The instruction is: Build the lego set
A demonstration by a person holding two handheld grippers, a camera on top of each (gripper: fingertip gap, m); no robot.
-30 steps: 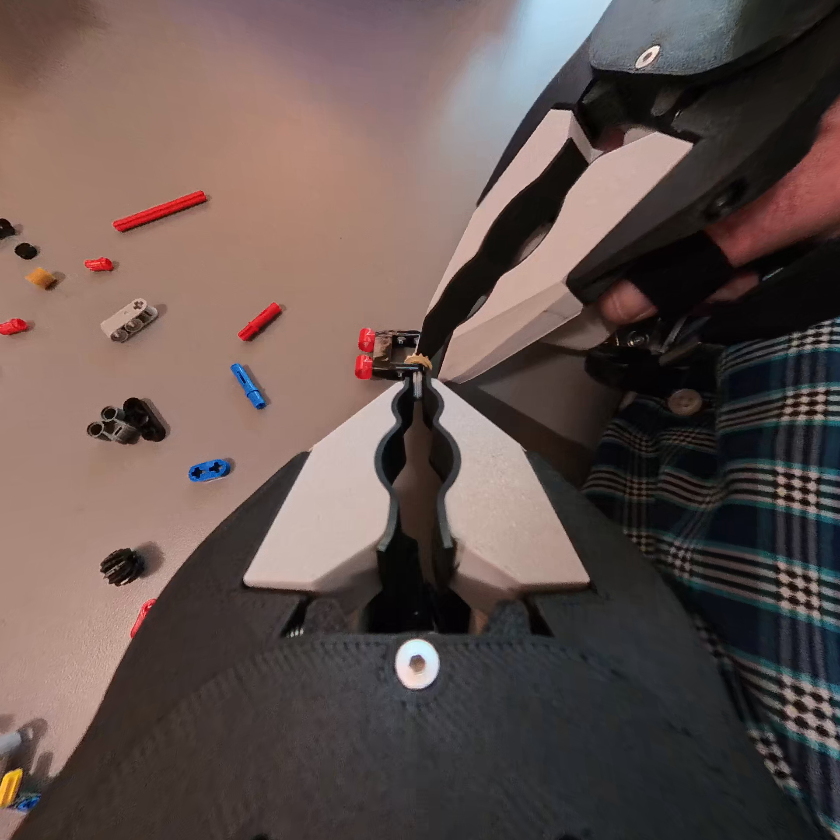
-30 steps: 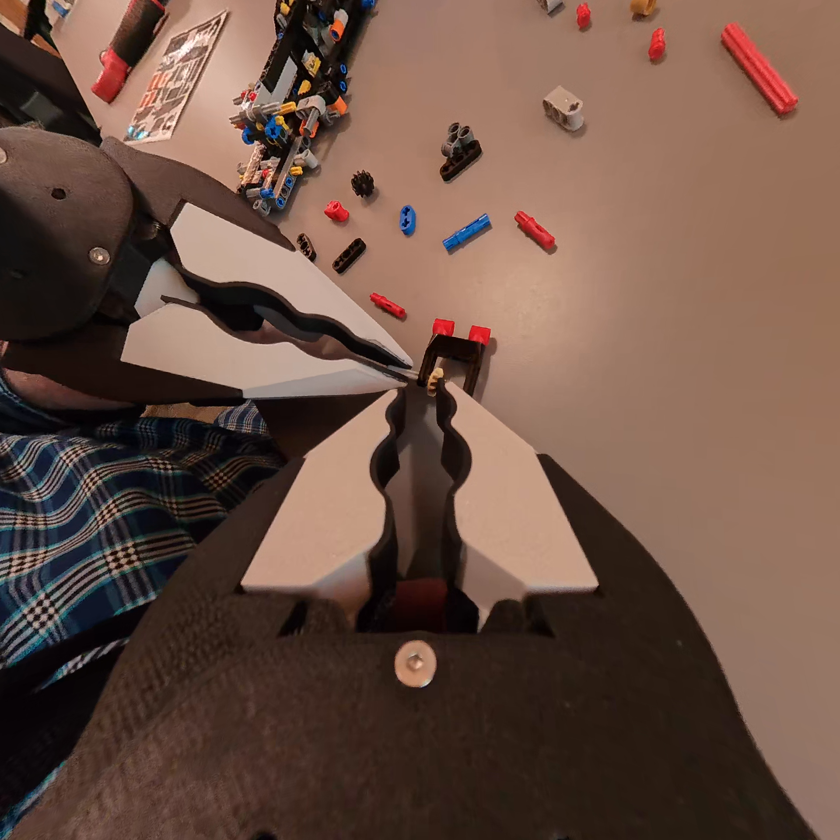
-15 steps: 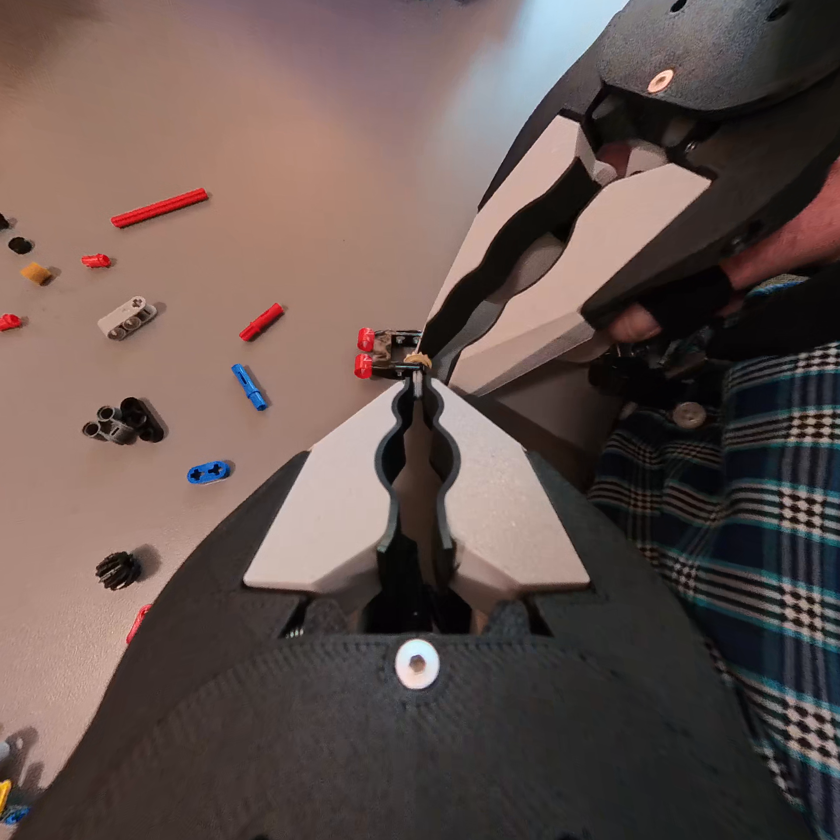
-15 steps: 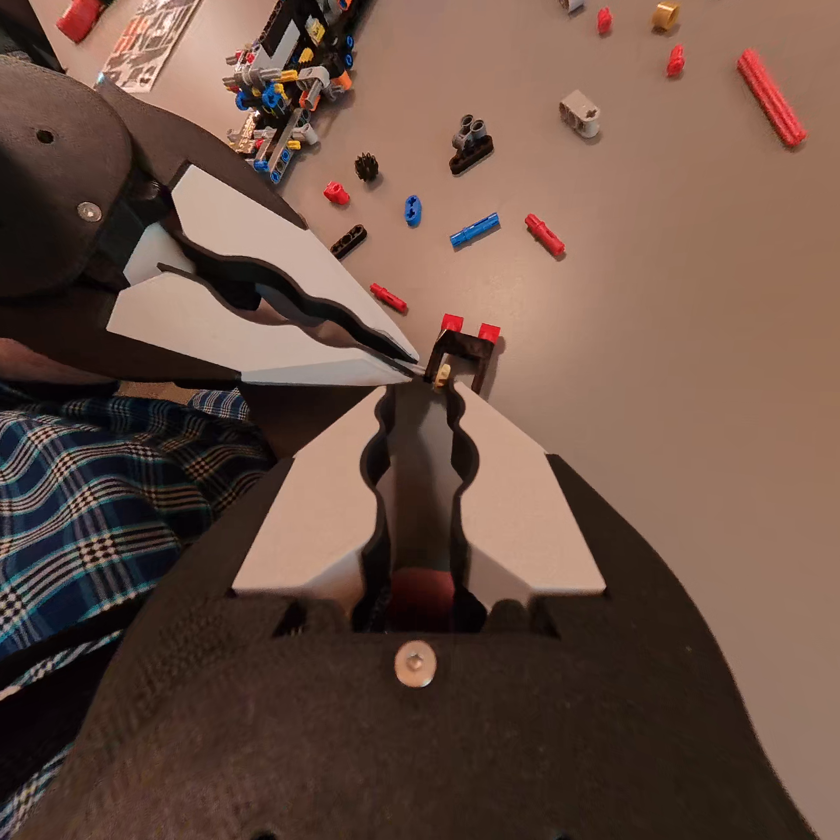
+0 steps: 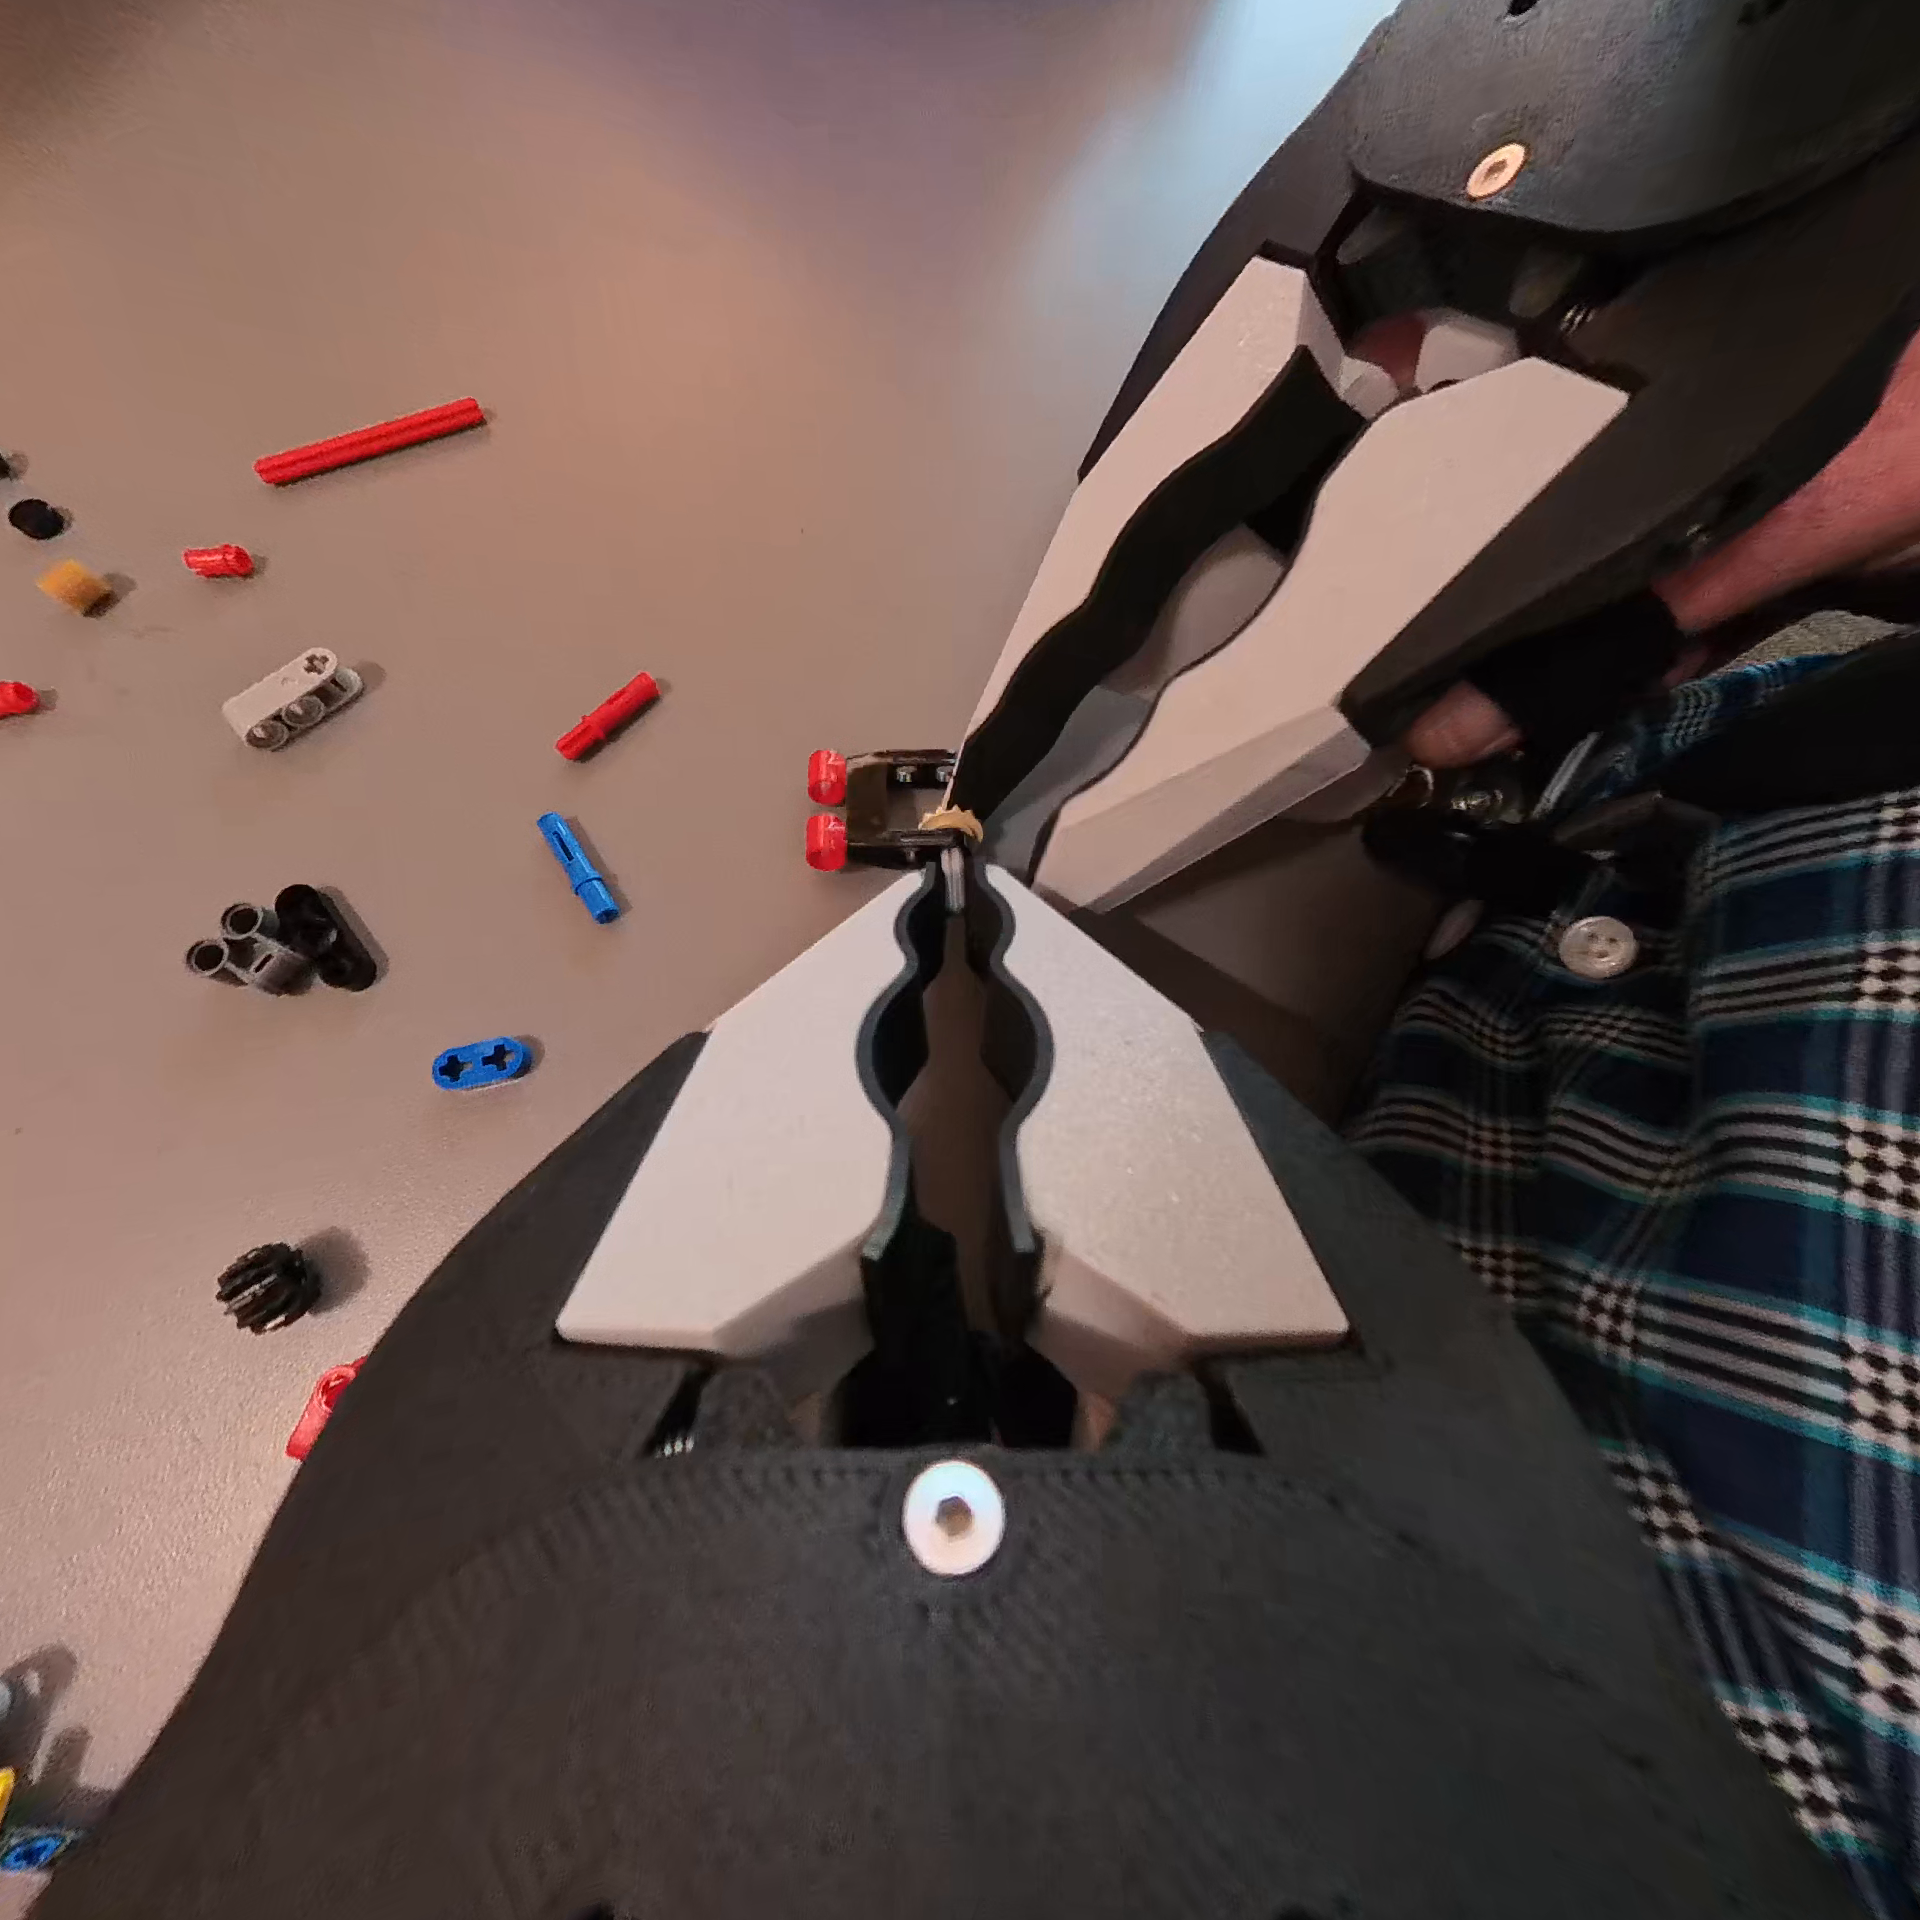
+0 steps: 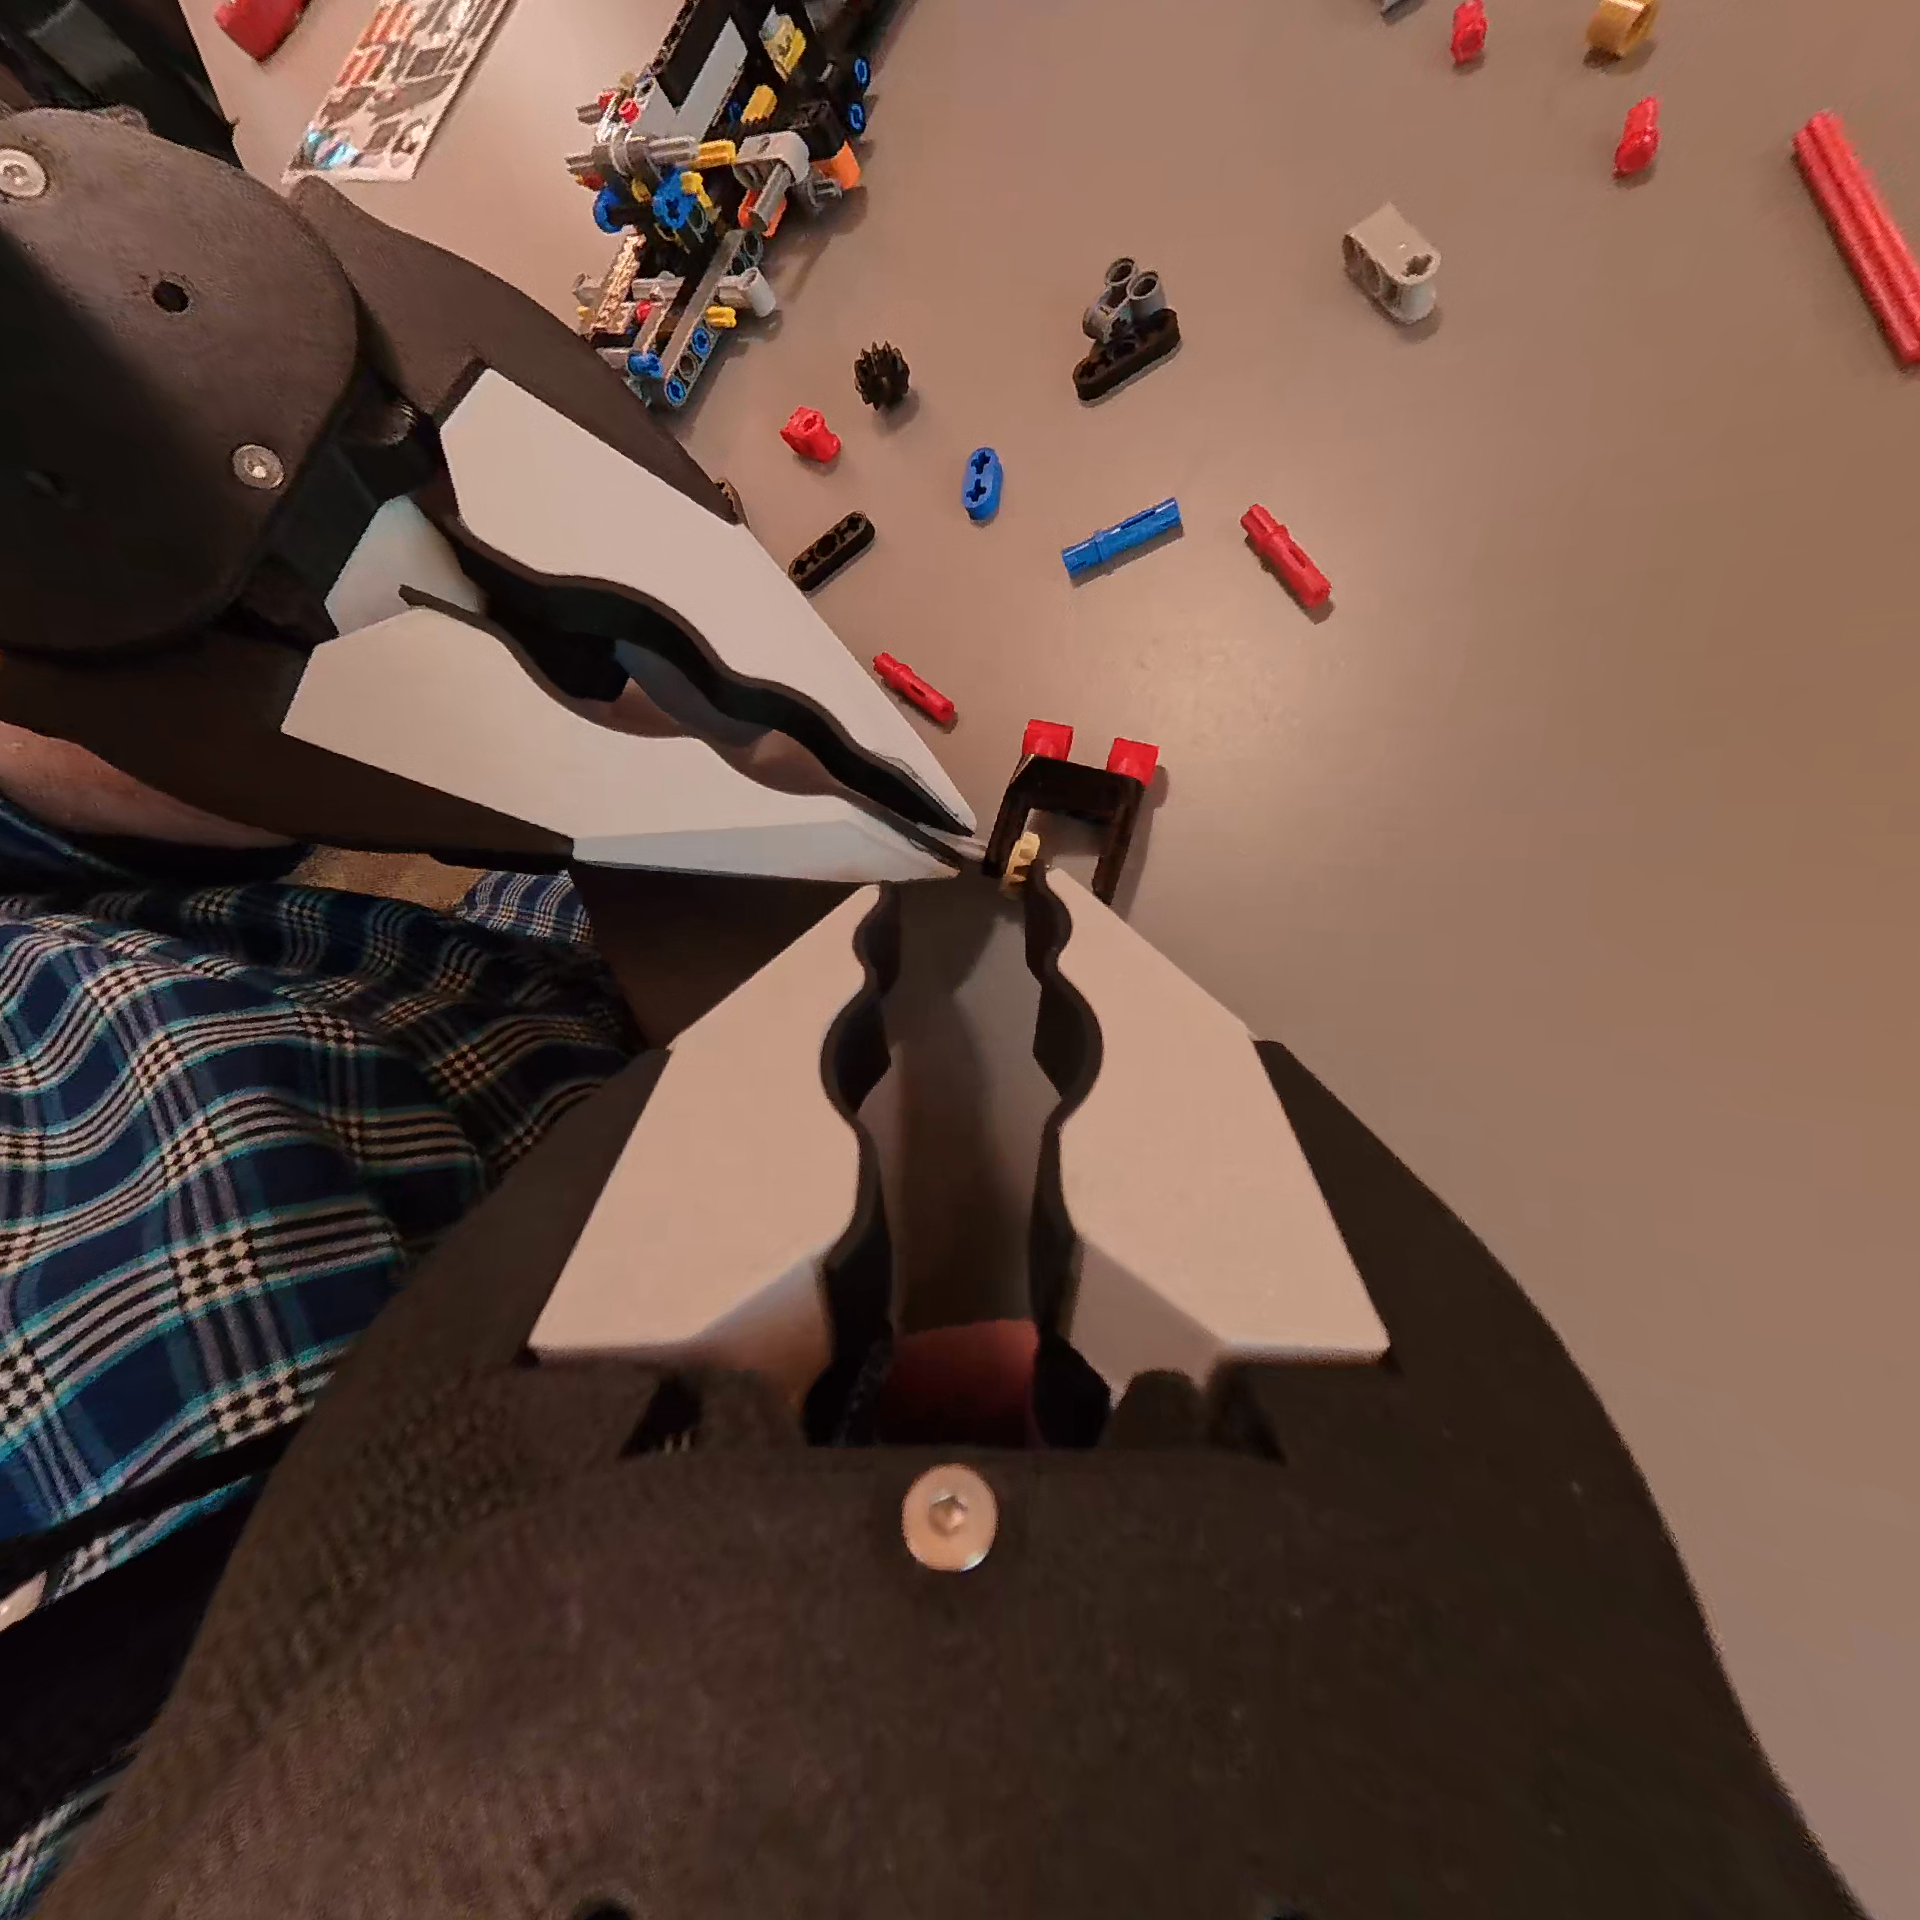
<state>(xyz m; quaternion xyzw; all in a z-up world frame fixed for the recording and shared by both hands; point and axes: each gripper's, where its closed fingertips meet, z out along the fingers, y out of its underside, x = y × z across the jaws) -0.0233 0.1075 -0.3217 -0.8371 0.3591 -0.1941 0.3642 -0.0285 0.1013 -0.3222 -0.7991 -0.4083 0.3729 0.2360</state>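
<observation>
Black U-shaped frame (image 6: 1081, 805) with two red pins, tan gear (image 6: 1023, 854) inside.

Left gripper (image 5: 953, 883): fingers (image 5: 764, 1143) pale grey, matt, finely grainy plastic; inner pads black, wavy-edged; body black with ribbed, layered print texture. Bright metal screw (image 5: 953, 1519) set in the body.
Right gripper (image 6: 961, 894): same grey matt fingers (image 6: 1174, 1143), same rough black body.
Tabletop (image 5: 623, 260): smooth, matt grey-brown, soft sheen under light.
Loose pieces: red axle (image 5: 369, 441), blue pin (image 5: 578, 867), black gear (image 5: 266, 1288), all hard, smooth, slightly glossy plastic.
Black frame piece (image 6: 1070, 810) with red pins: glossy plastic.
Shirt (image 5: 1683, 1195): woven plaid cloth, matt; pale glossy button (image 5: 1598, 945).
Leaflet (image 6: 400, 88): glossy printed paper.
</observation>
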